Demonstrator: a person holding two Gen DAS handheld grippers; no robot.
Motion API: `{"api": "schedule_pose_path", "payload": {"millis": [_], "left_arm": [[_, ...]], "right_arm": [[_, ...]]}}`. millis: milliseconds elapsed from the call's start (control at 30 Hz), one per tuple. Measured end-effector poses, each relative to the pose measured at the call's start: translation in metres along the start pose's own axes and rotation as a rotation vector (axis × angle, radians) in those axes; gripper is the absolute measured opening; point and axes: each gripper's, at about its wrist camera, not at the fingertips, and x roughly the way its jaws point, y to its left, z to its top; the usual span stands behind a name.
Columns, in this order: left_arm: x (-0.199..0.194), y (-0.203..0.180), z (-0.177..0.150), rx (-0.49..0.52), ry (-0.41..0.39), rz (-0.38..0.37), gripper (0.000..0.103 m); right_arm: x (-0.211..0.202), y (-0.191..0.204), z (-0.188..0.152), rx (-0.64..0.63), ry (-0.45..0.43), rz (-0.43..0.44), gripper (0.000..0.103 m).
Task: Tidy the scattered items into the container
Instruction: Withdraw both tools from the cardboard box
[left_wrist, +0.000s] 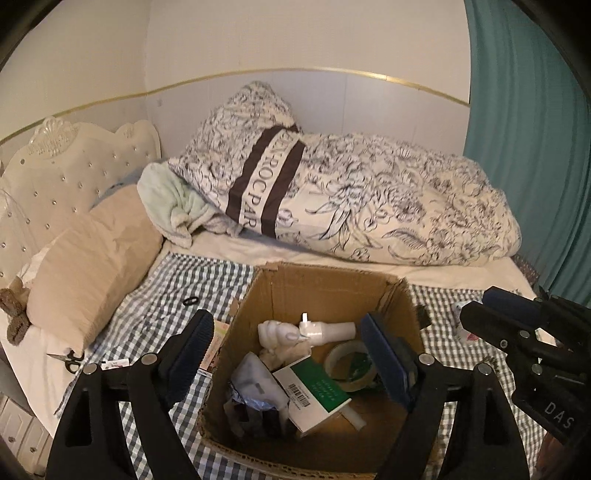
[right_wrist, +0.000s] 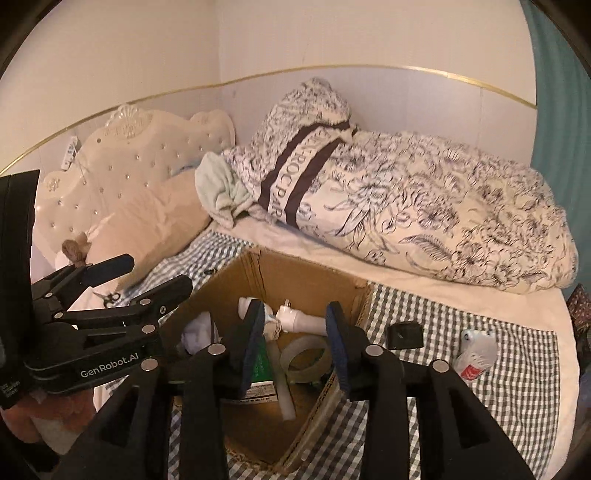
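Note:
An open cardboard box (left_wrist: 332, 284) (right_wrist: 295, 269) stands on the checked sheet. In it lie a white bottle (left_wrist: 332, 330), a tape roll (left_wrist: 347, 360), a green-and-white carton (left_wrist: 314, 391) and a silver packet (left_wrist: 255, 384). My left gripper (left_wrist: 286, 339) hovers over the box, open and empty; it also shows in the right wrist view (right_wrist: 155, 273). My right gripper (right_wrist: 294, 321) is over the box too, its jaws apart with nothing between them, and it shows at the right edge of the left wrist view (left_wrist: 478, 304). Scissors (left_wrist: 70, 360), a black hair tie (left_wrist: 190, 301), a black block (right_wrist: 404, 334) and a white-and-red packet (right_wrist: 476, 354) lie on the sheet.
A beige pillow (left_wrist: 92, 266) and a tufted white headboard (left_wrist: 74, 166) are at the left. A rolled floral duvet (left_wrist: 369, 199) fills the back of the bed. A teal curtain (left_wrist: 524, 110) hangs at the right. A flat pinkish pack (left_wrist: 218, 338) leans against the box's left wall.

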Motion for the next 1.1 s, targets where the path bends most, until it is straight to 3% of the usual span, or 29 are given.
{"api": "schedule_pose_path", "payload": {"millis": [333,533,833,967,1100], "left_arm": [[-0.055,-0.012,0.004,0.009,-0.067,0.005,0.092],[-0.087,-0.021,0.003,0.011,-0.111,0.002,0.098],[-0.117,-0.036,-0.004,0.015,-0.141,0.000,0.103],[-0.127,-0.042,-0.007,0.002,-0.152,-0.008,0.103],[-0.135,-0.051,-0.010,0.000,-0.160,-0.014,0.103]], "right_arm": [[-0.061,0.005,0.000,-0.011,-0.077,-0.012,0.044],[-0.098,0.005,-0.003,-0.009,-0.125,-0.026,0.054],[-0.142,-0.002,-0.012,0.010,-0.185,-0.056,0.092],[-0.158,-0.007,-0.017,0.007,-0.205,-0.085,0.102],[-0.171,-0.013,-0.022,0.005,-0.221,-0.134,0.103]]}}
